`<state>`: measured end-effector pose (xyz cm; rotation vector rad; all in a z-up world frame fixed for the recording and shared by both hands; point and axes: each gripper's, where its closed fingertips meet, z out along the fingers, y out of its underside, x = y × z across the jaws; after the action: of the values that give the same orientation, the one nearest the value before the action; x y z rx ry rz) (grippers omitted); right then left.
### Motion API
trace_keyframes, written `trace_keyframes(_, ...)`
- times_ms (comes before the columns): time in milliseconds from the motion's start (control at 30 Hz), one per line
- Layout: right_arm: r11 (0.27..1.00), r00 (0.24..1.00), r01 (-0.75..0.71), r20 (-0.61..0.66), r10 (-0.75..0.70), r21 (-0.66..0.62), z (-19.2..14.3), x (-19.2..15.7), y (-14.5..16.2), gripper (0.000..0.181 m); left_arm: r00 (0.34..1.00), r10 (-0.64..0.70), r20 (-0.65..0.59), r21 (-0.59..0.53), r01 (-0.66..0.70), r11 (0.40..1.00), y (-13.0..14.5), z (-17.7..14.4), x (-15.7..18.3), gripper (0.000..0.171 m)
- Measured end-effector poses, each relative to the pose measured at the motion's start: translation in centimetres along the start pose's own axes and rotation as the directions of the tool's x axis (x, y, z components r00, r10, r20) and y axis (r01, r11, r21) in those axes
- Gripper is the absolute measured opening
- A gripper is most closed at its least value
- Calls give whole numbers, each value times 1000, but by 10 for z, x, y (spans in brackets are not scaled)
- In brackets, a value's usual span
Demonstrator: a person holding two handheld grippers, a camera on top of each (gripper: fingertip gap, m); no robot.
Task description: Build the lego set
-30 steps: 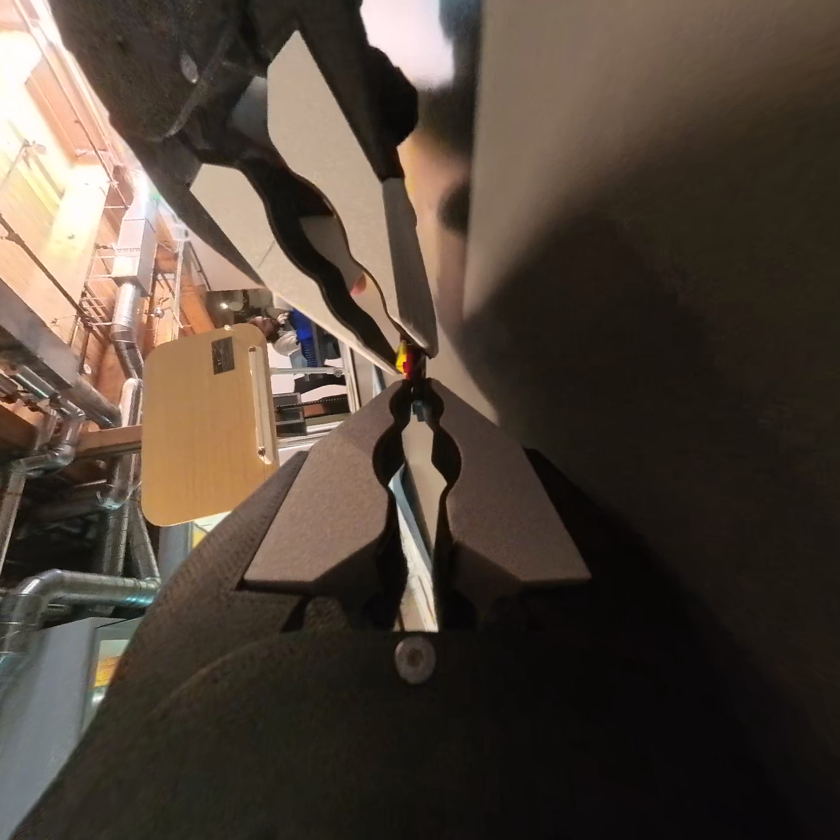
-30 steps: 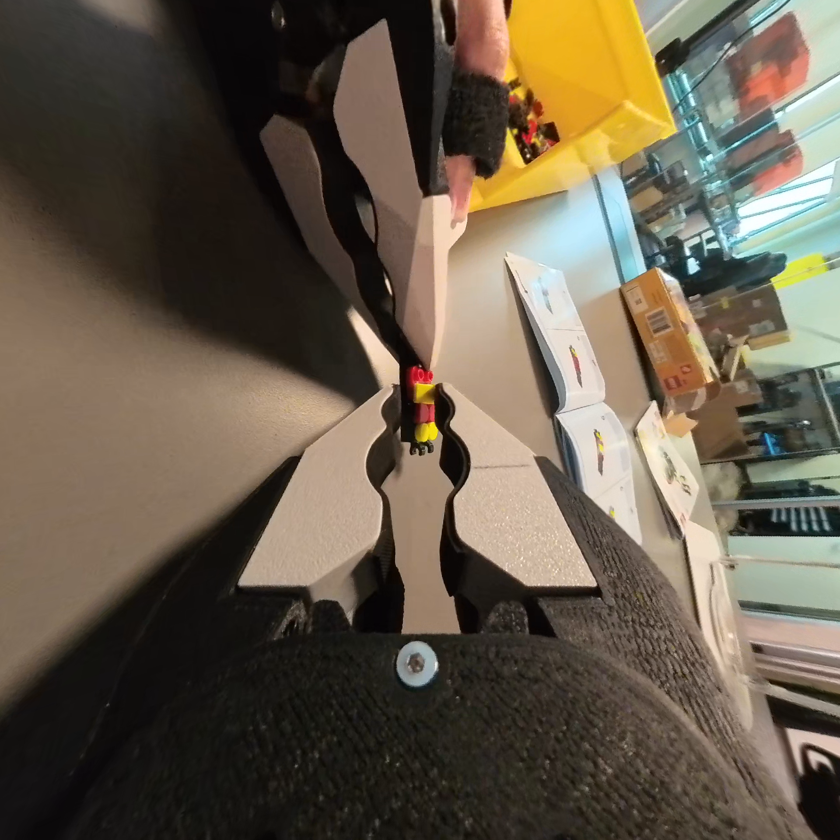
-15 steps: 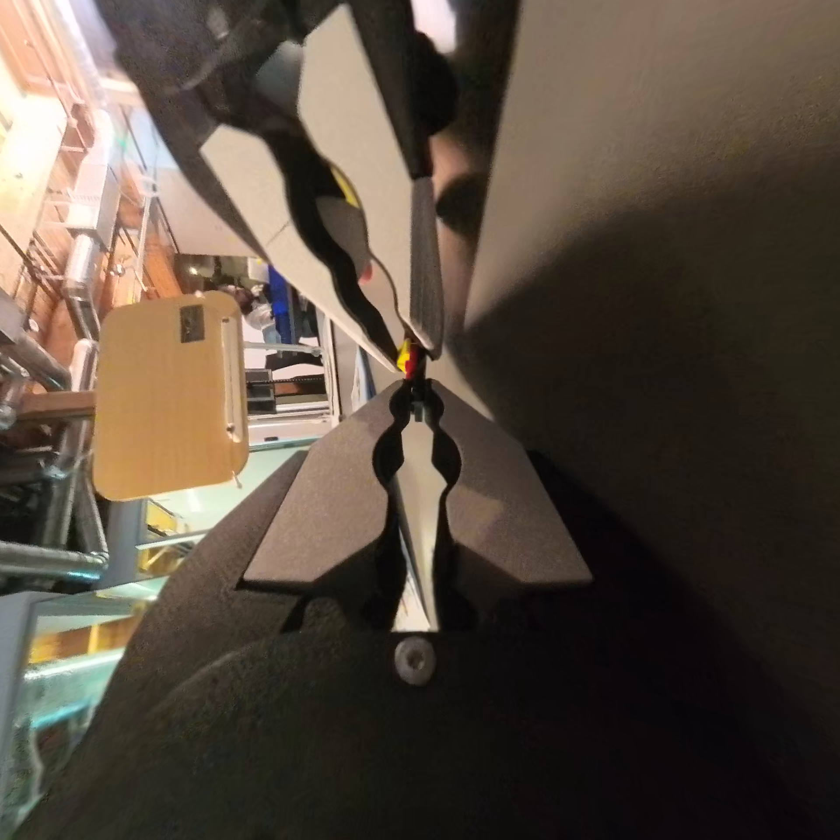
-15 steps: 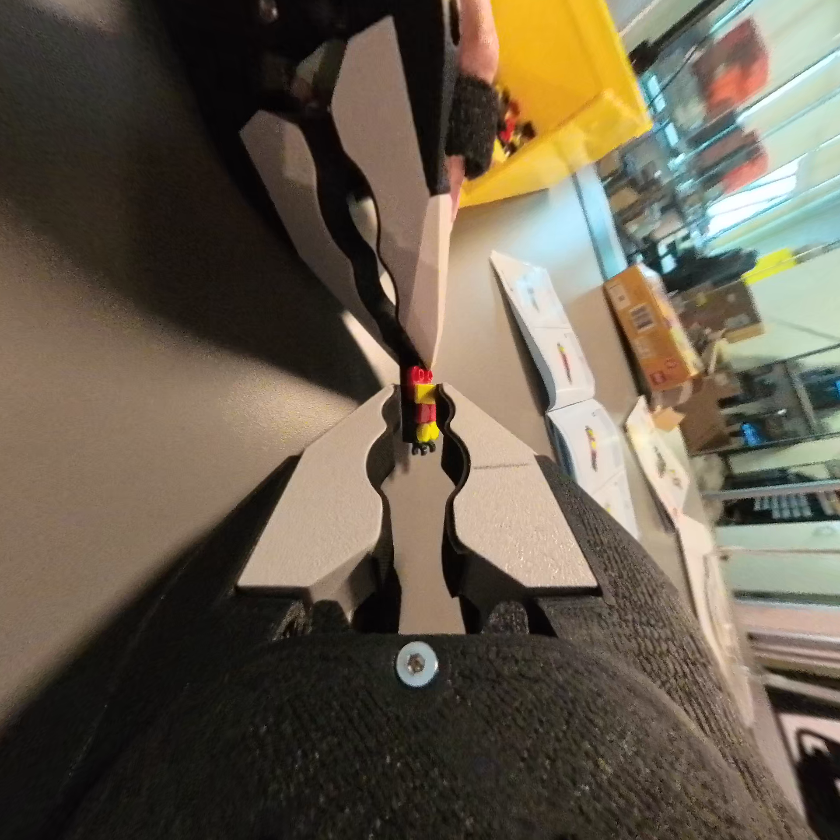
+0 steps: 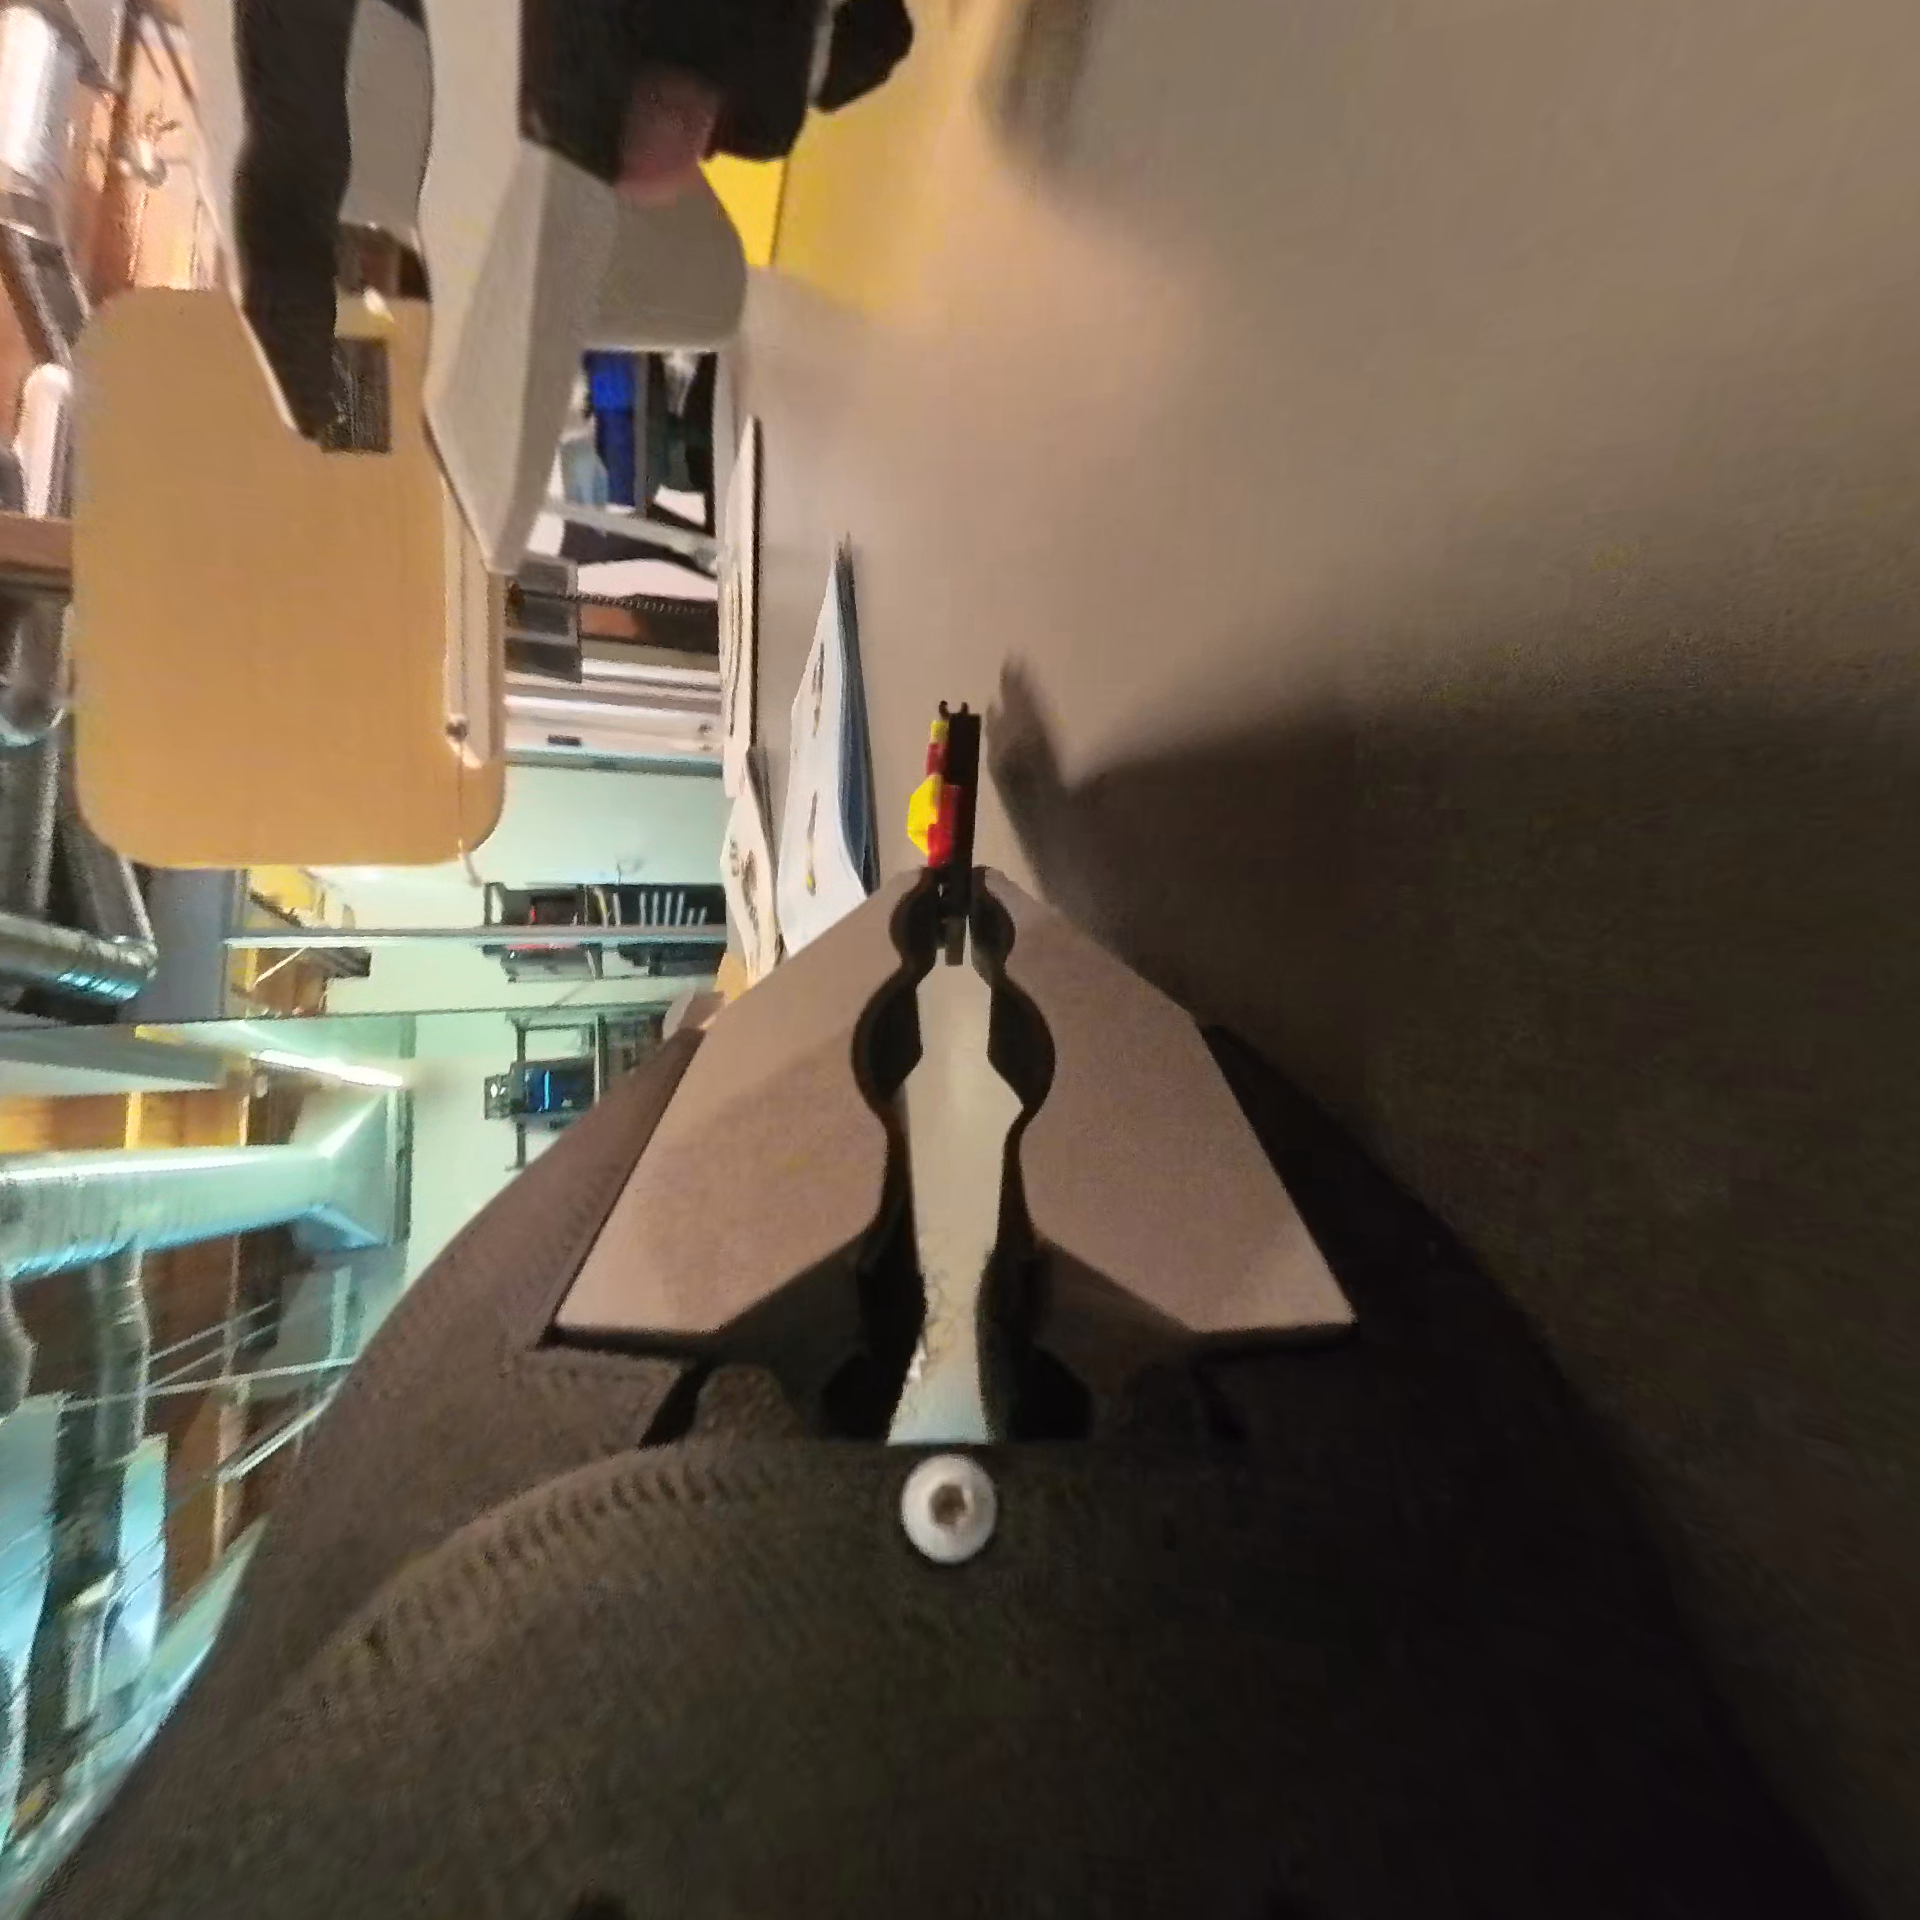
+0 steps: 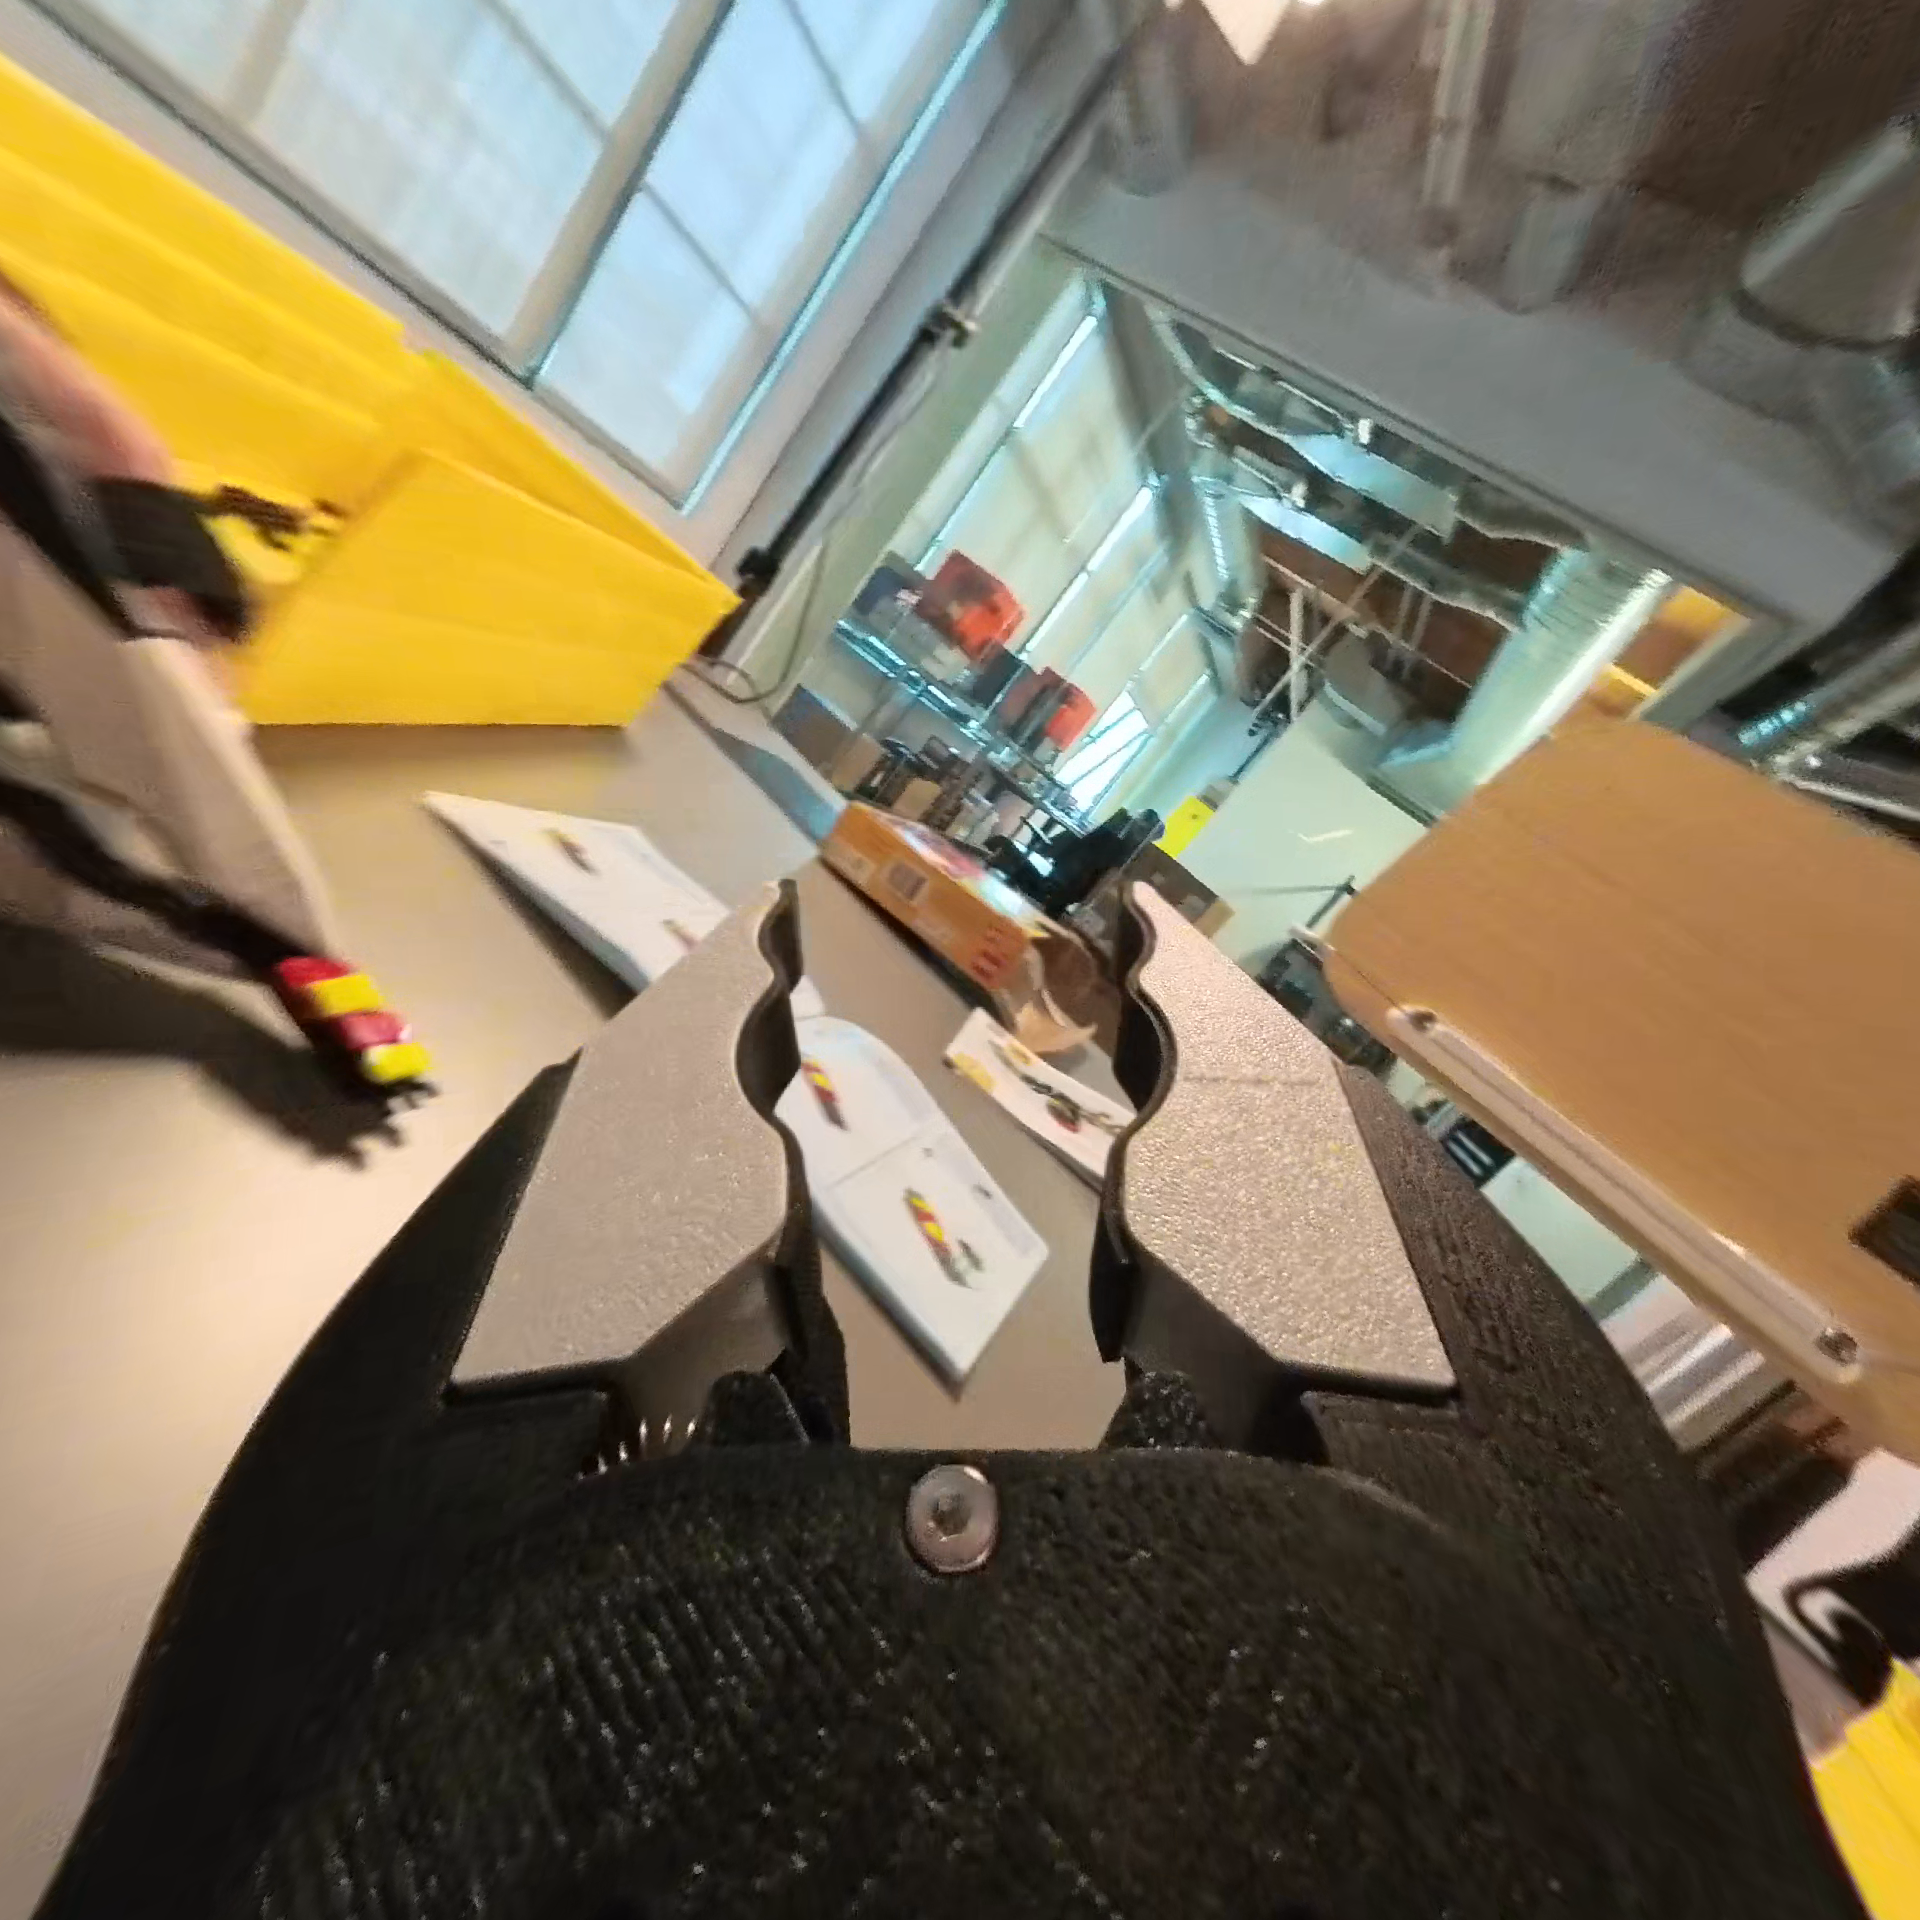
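My left gripper [image 5: 951, 902] is shut on a small red, yellow and black lego model [image 5: 948, 795], which sticks out past its fingertips close above the grey table [image 5: 1351, 436]. In the right wrist view the same model [image 6: 353, 1018] shows at the left, held by the blurred left gripper just above the table. My right gripper [image 6: 956, 914] is open and empty, drawn back from the model and pointing over the open instruction booklet [image 6: 894, 1143]. The right gripper's fingers [image 5: 582, 312] show blurred at the top left of the left wrist view.
A yellow bin [image 6: 416, 582] stands at the back left of the table. An orange box [image 6: 935, 904] and loose leaflets [image 6: 1049, 1091] lie beyond the booklet. A light wooden board [image 6: 1621, 997] is at the right, and also shows in the left wrist view [image 5: 270, 582].
Both grippers held the model tip to tip before. My right gripper has opened, let go and swung away. The model stays in my left gripper.
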<state>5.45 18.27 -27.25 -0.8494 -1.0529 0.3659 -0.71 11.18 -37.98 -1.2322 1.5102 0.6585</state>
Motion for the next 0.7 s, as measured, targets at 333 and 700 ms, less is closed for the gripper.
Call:
trace_keyframes(333,985,964,-171,-209,167,-1,44,92,63,51,985,-170,31,-159,173,972,10,20,-8,5)
trace_keyframes(700,956,934,-288,-205,293,56,39,105,67,38,968,-242,68,-378,250,892,21,22,-5,5)
